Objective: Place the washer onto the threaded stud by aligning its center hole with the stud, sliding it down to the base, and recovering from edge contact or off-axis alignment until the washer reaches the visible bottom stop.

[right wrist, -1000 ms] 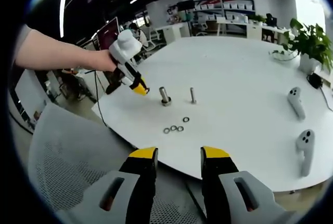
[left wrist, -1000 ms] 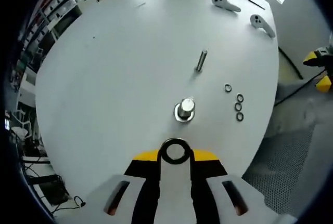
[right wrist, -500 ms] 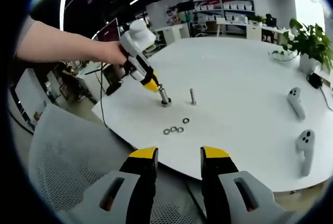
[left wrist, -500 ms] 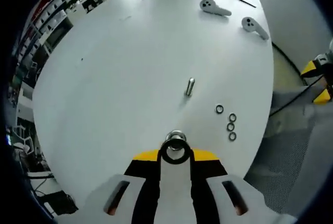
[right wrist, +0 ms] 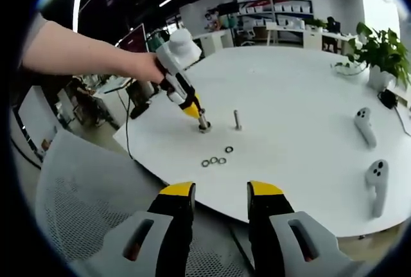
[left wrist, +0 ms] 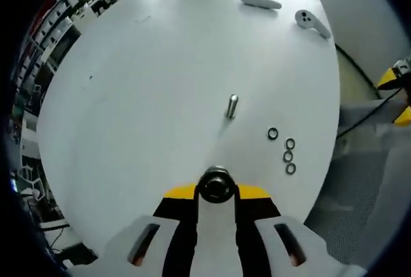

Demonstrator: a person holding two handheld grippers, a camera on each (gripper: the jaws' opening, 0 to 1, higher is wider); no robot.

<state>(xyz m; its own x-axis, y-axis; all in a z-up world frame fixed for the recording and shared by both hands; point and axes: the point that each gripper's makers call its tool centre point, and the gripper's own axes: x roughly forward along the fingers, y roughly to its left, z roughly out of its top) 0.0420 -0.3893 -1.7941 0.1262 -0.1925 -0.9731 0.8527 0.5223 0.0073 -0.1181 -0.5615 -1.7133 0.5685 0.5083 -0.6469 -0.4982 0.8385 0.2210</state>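
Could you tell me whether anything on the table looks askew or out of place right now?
Nothing stands out. The left gripper holds the washer over the threaded stud, a second stud stands upright, and four spare washers lie flat on the table.

Washer [left wrist: 216,186] over stud [left wrist: 216,175] — L hand-held gripper [left wrist: 216,195]

The white table [left wrist: 128,84] lies bare left of the near stud [right wrist: 203,123]. A second stud [left wrist: 232,106] stands just beyond it. Four loose washers [left wrist: 287,151] lie to its right.
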